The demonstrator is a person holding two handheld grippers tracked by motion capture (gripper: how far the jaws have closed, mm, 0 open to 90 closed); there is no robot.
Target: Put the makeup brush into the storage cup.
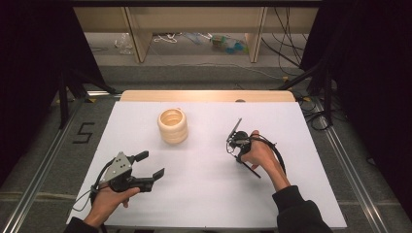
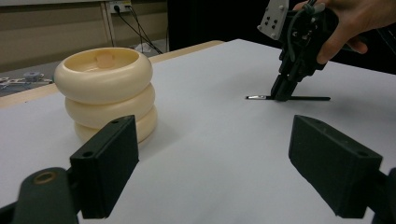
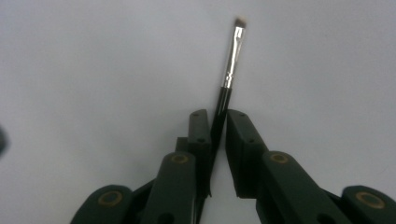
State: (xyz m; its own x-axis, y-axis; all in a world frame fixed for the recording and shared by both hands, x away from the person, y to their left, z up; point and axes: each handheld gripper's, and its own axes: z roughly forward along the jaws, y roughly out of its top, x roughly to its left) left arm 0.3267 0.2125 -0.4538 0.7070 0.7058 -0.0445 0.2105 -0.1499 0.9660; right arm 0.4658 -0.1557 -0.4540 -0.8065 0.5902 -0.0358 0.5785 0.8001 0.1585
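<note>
On white tabletop (image 1: pixel 204 194): ribbed cream pot (image 1: pixel 173 125)

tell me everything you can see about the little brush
The brush is thin, with a black handle, a shiny silver ferrule and a short, pale bristle tip. It lies flat on the white table, right of the cream ringed holder and apart from it. The right gripper points down, jaws closed on its handle.
</note>
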